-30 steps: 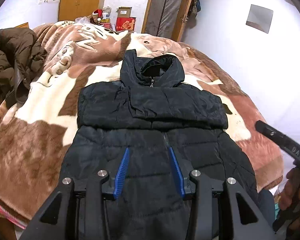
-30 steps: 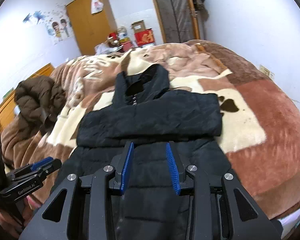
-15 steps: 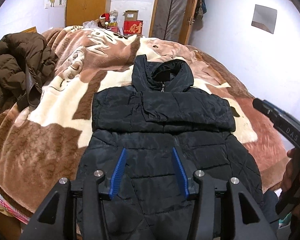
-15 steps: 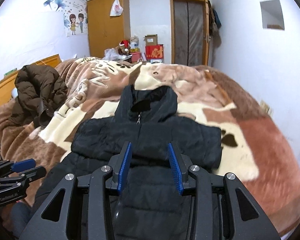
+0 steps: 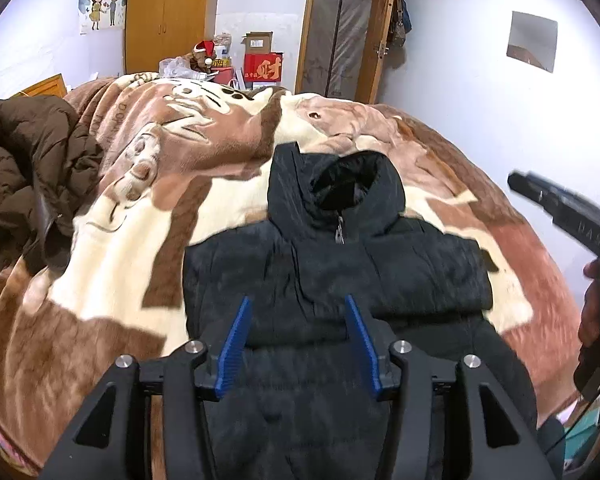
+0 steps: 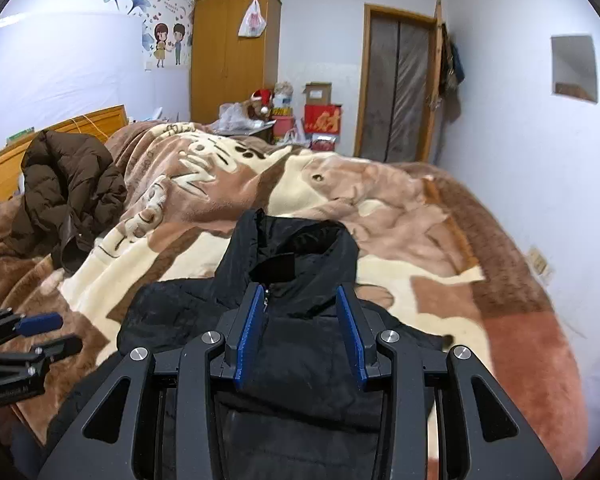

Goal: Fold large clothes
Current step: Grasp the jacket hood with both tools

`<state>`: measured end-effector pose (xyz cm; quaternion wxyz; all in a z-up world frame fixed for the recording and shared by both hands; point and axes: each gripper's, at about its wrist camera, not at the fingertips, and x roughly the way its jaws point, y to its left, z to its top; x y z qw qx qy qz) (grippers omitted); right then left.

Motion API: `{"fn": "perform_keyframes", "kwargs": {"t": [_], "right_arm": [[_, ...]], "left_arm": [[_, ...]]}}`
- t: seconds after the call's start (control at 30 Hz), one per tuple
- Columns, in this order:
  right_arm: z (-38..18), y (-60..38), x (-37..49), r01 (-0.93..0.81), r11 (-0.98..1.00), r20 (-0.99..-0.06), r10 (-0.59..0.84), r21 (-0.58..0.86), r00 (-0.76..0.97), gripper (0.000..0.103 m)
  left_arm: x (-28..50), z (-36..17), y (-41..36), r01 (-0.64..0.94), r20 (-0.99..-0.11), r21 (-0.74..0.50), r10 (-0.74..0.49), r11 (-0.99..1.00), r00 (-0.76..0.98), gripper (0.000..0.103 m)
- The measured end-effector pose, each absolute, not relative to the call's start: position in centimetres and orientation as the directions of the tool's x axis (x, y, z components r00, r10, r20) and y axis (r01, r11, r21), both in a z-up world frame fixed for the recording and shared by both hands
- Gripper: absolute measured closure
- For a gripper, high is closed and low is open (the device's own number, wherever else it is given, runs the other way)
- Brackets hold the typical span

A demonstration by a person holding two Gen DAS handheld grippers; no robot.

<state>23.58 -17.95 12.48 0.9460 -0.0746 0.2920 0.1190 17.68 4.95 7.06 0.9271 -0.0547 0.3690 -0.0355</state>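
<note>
On the bed, straight ahead of and below both tools, lies the black puffer jacket, front up, collar at the far end, zip closed up to the neck. Both sleeves are folded across the chest, forming a band across the jacket's width. The lower body of the jacket runs under the tools toward the near edge of the bed.

Left tool: blue-padded fingers spread and widening at this moment; nothing between them, pads clear of the fabric, held above the jacket's midsection. Seen from the right wrist view, it sits at the far left, low, beside the bed edge.

Right tool: jaws parted, nothing pinched; jacket chest visible through the gap, no contact seen. In the left wrist view its black body enters from the right edge, gripped by a hand.

Beyond the jacket: brown-and-cream cartoon blanket covering the whole bed. Left of the tools, well apart from the black jacket, a brown puffer coat lies heaped on the blanket. Far behind: wooden wardrobe, red box, door.
</note>
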Motion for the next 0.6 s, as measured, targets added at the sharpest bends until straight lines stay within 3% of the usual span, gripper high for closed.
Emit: {"fn": "perform_keyframes", "kwargs": {"t": [0.2,0.6], "right_arm": [[8.5,-20.0,31.4,-0.249,0.968,-0.675,0.207,0.036,0.709,0.051],[1.0,-22.4,45.3,-0.202,0.973,-0.779,0.213,0.114,0.589,0.050]], "left_arm": [[25.4,6.2,6.0,0.021,-0.689,-0.137,-0.110,0.990,0.717,0.044],[43.0,-0.5,5.8,-0.004,-0.770,-0.193,-0.149,0.981,0.621,0.043]]}}
